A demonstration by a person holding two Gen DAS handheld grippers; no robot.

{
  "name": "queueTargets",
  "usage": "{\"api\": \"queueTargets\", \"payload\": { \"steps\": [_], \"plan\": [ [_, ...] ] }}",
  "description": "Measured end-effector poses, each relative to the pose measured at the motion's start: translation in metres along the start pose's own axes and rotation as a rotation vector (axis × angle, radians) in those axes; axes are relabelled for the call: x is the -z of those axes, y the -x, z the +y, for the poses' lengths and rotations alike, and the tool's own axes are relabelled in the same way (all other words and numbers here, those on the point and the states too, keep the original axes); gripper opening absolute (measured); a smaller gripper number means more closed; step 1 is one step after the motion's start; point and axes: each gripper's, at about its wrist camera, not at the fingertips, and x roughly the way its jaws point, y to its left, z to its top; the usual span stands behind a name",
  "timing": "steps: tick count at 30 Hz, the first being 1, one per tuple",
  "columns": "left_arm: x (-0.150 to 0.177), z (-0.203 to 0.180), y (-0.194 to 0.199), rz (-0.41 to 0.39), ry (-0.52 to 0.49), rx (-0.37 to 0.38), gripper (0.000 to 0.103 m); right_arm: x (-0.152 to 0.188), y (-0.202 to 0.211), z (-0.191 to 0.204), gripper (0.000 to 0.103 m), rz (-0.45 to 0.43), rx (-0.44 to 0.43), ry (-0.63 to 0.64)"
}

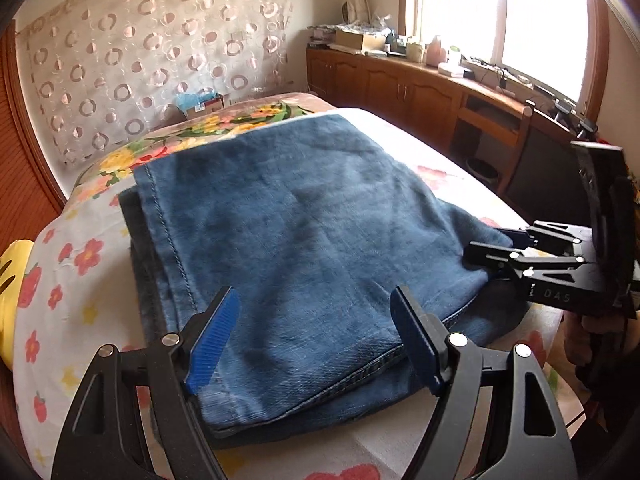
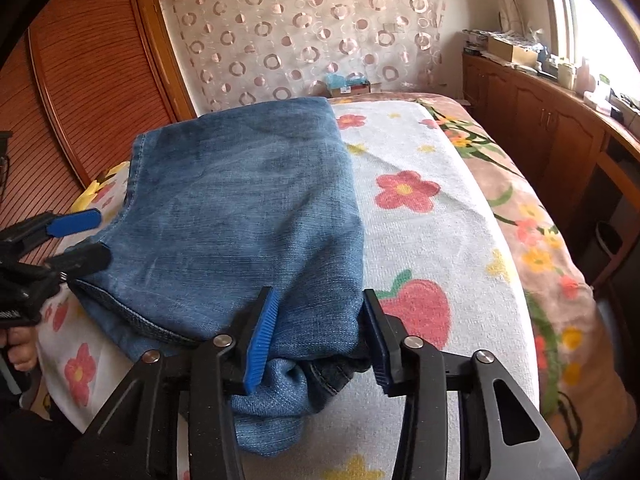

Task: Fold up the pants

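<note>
Blue denim pants (image 1: 296, 220) lie folded in a thick stack on the flowered bed sheet (image 1: 72, 264); they also show in the right wrist view (image 2: 248, 208). My left gripper (image 1: 316, 344) is open, its blue-padded fingers straddling the near hem edge of the stack. My right gripper (image 2: 318, 340) is open, its fingers on either side of a bunched corner of the pants, not pinching it. The right gripper also shows in the left wrist view (image 1: 492, 248) at the stack's right side. The left gripper shows in the right wrist view (image 2: 84, 236) at the left.
A wooden cabinet (image 1: 420, 88) with clutter runs under the window on the right. A patterned curtain (image 1: 152, 48) hangs behind the bed. A yellow cushion (image 1: 12, 264) sits at the bed's left edge. Wooden wardrobe doors (image 2: 92, 80) stand at the left.
</note>
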Motion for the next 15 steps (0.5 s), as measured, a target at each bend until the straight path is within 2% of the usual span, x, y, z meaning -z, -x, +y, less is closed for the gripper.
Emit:
{"api": "queueTargets", "payload": {
  "steps": [4,6,8,15],
  "plan": [
    [0.005,0.0,-0.009,0.028,0.003,-0.005,0.079,0.0,0.0,0.004,0.029,-0.001,-0.027,-0.004],
    [0.007,0.002,-0.012,0.038,0.007,-0.009,0.079,0.0,0.001,0.006,0.018,-0.006,-0.032,0.002],
    [0.008,0.004,-0.012,0.04,0.013,-0.012,0.079,-0.003,0.005,0.008,0.013,-0.024,-0.036,0.001],
    [0.01,0.034,0.024,-0.031,0.07,-0.046,0.079,-0.04,0.037,0.045,0.01,-0.15,-0.101,0.065]
  ]
}}
